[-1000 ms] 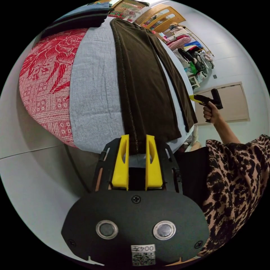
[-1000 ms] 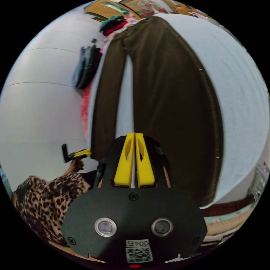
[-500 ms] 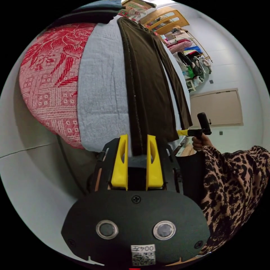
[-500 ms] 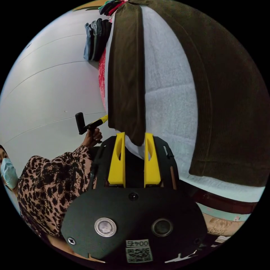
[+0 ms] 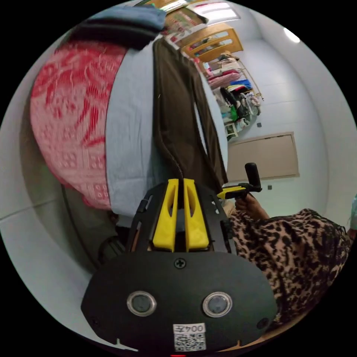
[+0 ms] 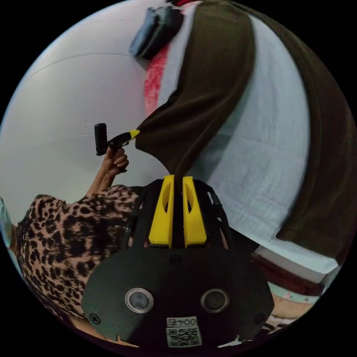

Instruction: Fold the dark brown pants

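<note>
Left gripper point(image 5: 180, 181), right gripper point(image 6: 177, 177): each clenched on a hem corner of one leg of the pants point(image 5: 174, 108)
Pants lie lengthwise on the bed point(image 5: 128, 122), other leg point(image 6: 327, 156) flat; risk: thin corner bites may slip, uneven lifting may twist the leg

I see a pale blue sheet point(image 5: 130, 122) over a red patterned bedspread point(image 5: 70, 111), folded dark clothes point(image 5: 119, 26) stacked at its far end, and a crowded clothes rack point(image 5: 238, 96) by the wall.
</note>
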Available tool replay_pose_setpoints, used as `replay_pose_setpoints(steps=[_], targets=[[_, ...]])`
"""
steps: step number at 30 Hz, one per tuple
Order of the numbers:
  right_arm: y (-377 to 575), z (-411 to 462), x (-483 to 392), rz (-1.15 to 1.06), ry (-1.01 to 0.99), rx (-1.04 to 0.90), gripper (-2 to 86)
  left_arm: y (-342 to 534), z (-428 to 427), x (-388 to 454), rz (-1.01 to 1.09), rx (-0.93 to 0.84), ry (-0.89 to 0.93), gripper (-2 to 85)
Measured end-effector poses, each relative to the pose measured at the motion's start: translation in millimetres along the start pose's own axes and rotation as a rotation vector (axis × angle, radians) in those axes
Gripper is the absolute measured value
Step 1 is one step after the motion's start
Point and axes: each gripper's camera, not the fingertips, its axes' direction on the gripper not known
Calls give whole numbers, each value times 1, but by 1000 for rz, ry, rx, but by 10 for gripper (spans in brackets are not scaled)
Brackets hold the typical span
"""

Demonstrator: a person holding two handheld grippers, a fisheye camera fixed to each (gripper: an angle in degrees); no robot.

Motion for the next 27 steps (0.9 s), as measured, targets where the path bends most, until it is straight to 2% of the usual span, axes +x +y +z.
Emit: replay_pose_setpoints(steps=[2, 5, 11, 16, 23, 27], targets=[[-1, -15, -41, -126, 57, 25, 49, -2, -56, 43, 118, 81, -94, 27], [1, -11, -83, -283, 176, -9, 49, 8, -87, 70, 206, 96, -283, 27], [10, 48, -34, -145, 122, -141, 49, 28, -36, 1, 1, 38, -179, 25], [25, 68, -16, -141, 228, -212, 50, 31, 3, -8, -7, 3, -198, 21], [46, 112, 26, -78, 168, -284, 47, 32, 56, -26, -44, -73, -255, 16], [76, 130, 27, -109, 220, -334, 37, 32, 76, -26, -29, -158, -311, 15]])
